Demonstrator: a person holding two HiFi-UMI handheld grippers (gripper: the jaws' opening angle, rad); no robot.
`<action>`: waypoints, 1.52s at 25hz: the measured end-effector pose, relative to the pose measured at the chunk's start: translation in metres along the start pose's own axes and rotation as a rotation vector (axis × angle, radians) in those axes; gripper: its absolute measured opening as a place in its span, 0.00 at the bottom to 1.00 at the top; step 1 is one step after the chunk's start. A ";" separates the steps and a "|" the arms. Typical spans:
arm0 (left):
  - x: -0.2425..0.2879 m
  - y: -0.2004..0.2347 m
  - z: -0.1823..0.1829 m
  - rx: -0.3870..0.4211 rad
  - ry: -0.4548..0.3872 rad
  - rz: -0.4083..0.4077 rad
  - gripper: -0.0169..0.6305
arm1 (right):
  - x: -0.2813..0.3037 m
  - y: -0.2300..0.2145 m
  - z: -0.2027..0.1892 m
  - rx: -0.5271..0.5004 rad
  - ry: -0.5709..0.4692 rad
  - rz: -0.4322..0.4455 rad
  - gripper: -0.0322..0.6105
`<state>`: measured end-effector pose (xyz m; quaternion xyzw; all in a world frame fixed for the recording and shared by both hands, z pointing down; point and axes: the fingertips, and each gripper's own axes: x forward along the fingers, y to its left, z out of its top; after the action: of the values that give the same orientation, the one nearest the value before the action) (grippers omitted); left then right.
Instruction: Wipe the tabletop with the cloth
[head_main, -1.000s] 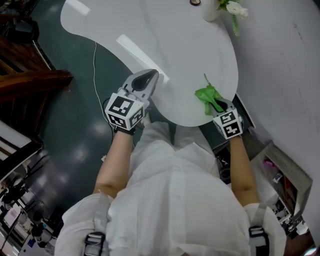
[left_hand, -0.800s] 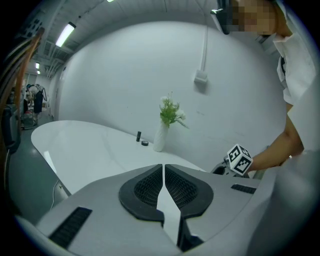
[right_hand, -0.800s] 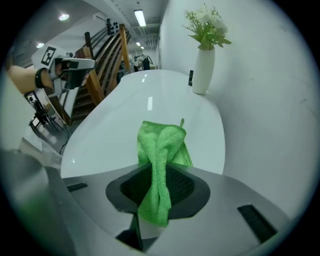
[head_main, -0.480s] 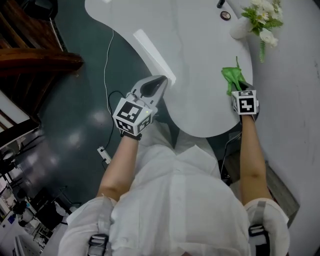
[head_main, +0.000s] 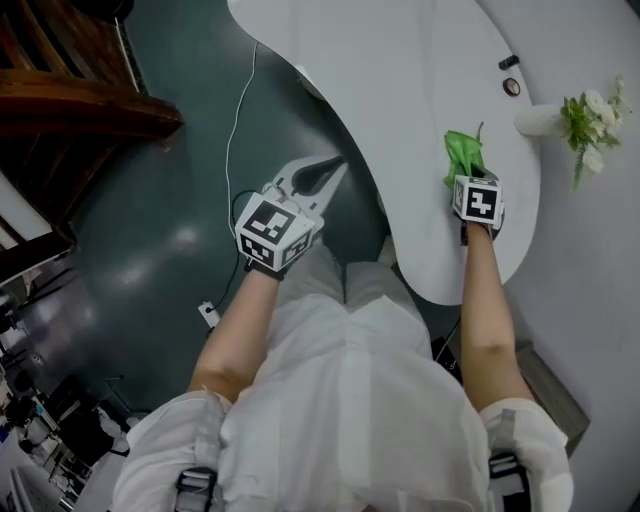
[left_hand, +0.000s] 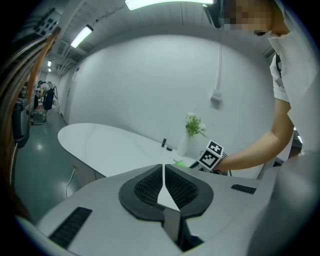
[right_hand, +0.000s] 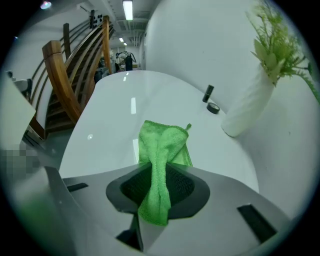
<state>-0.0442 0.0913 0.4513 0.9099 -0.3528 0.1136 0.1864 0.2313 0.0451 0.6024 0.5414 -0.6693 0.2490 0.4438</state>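
A green cloth lies spread on the white curved tabletop, pinched at its near end by my right gripper, which is shut on it. My left gripper hangs over the dark floor to the left of the table's edge, jaws shut with nothing between them. In the left gripper view, the right gripper's marker cube and a sliver of the cloth appear on the table beyond.
A white vase with flowers stands on the table right of the cloth. Two small dark items sit beyond it. A white wall runs along the right. A cable trails on the floor; wooden stairs stand left.
The right gripper has slid the cloth farther along the table, toward the vase. The view has swung, and the left gripper now hangs off the table's edge over the floor.
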 end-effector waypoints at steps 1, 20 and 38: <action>-0.007 0.013 0.002 0.000 -0.003 0.002 0.07 | 0.002 0.018 0.009 -0.003 -0.006 0.008 0.16; -0.007 0.106 0.053 0.044 -0.032 -0.071 0.07 | 0.025 0.194 0.113 -0.282 -0.085 0.331 0.16; 0.122 0.197 0.133 0.128 0.078 -0.121 0.07 | 0.102 -0.027 0.217 -0.042 -0.086 0.085 0.17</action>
<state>-0.0806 -0.1725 0.4231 0.9345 -0.2815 0.1599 0.1479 0.1848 -0.1905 0.5820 0.5134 -0.7151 0.2299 0.4150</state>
